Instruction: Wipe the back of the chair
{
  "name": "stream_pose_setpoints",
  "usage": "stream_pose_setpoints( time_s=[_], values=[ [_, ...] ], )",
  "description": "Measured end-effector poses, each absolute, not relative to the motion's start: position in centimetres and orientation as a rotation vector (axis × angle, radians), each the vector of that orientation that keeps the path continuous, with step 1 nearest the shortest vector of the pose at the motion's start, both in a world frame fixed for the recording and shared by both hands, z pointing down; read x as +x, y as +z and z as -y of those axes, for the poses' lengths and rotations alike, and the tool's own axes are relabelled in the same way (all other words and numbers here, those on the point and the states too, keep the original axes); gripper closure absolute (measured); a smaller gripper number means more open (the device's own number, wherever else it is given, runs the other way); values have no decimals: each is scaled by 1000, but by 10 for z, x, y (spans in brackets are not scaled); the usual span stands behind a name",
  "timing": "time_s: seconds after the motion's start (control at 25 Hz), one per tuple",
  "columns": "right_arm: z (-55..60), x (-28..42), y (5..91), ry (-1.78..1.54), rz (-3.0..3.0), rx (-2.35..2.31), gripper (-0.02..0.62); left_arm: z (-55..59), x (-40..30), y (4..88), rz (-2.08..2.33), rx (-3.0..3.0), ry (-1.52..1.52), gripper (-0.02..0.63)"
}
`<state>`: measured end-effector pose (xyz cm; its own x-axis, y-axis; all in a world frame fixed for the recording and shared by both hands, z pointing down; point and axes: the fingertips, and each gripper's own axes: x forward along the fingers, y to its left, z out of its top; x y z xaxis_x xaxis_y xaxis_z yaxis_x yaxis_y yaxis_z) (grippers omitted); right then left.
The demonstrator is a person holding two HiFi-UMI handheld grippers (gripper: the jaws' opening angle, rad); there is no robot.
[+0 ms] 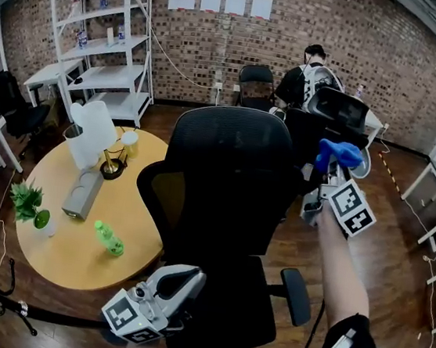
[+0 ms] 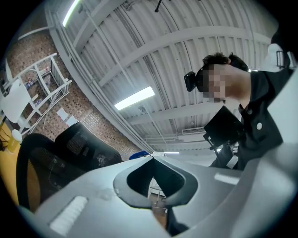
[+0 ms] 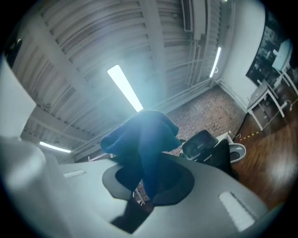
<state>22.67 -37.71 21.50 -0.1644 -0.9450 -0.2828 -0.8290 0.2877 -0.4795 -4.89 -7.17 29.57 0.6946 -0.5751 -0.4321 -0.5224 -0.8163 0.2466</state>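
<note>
Blue cloth (image 3: 142, 139) clamped between fingers (image 3: 223, 188) of the right gripper (image 3: 148, 188).

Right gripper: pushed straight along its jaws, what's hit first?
Beyond the blue cloth it grips, the right gripper faces only the ribbed grey ceiling, seemingly far off; path looks free, depth unclear.

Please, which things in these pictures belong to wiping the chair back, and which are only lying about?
For the job: black chair back, blue cloth, right tongs shut on it.
Lying about: round table, green bottle, potted plant, white shelf; left tongs shut, empty.
</note>
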Motion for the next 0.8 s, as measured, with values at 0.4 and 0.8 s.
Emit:
stream_pose_setpoints(
  time_s=[0.4, 0.8],
  values=[
    [397, 86, 263, -263, -2483, -1442, 545, 57, -72, 296, 1029, 2764, -773, 604],
    [384, -65, 302, -359, -2740, -1134, 545, 27, -116, 304, 1283, 2692, -769, 604]
  ],
)
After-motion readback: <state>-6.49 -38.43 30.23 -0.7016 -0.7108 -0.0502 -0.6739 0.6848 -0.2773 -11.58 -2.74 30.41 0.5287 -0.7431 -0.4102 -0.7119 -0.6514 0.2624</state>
